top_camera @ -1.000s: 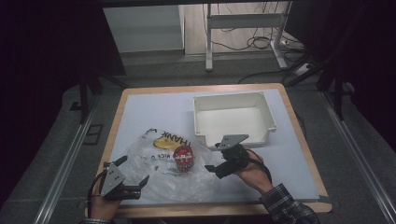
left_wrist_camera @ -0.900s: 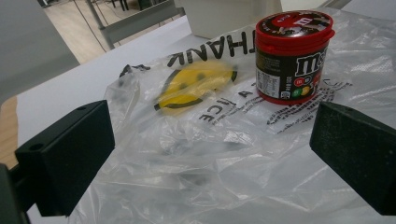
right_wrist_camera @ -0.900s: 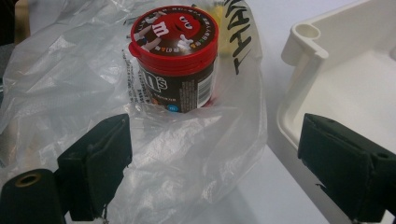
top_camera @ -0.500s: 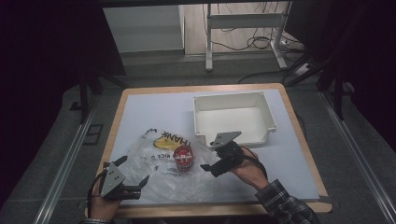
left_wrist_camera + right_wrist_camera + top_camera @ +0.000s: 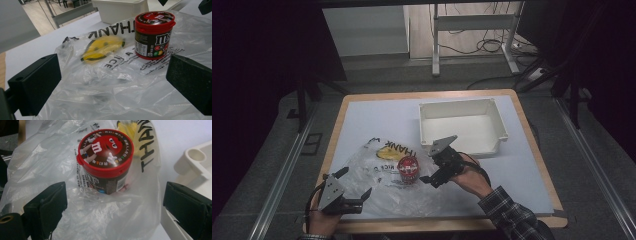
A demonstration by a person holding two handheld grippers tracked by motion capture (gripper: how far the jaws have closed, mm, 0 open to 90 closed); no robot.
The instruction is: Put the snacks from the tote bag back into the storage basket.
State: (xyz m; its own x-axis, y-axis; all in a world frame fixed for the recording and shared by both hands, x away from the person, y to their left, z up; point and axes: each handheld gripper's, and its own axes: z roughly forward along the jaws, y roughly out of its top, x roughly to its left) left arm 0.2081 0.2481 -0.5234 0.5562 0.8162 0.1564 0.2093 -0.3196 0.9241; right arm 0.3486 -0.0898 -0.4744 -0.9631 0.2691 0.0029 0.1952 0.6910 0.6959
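A red-lidded candy tub (image 5: 407,169) (image 5: 153,33) (image 5: 105,160) stands upright on a flat clear plastic bag (image 5: 384,172) (image 5: 105,80) (image 5: 75,195) printed with a yellow smiley face. My right gripper (image 5: 427,172) (image 5: 115,215) is open just right of the tub, jaws wide apart and pointed at it. Over the bag's near left corner my left gripper (image 5: 354,191) (image 5: 112,85) is open, with nothing between its jaws.
A white rectangular bin (image 5: 462,127) (image 5: 117,10) (image 5: 195,162) sits empty at the back right of the pale table top (image 5: 362,120). The wooden table edge (image 5: 447,227) runs along the front.
My right gripper has slid left toward the tub and now sits close beside it. The left gripper, bag and tub have stayed put.
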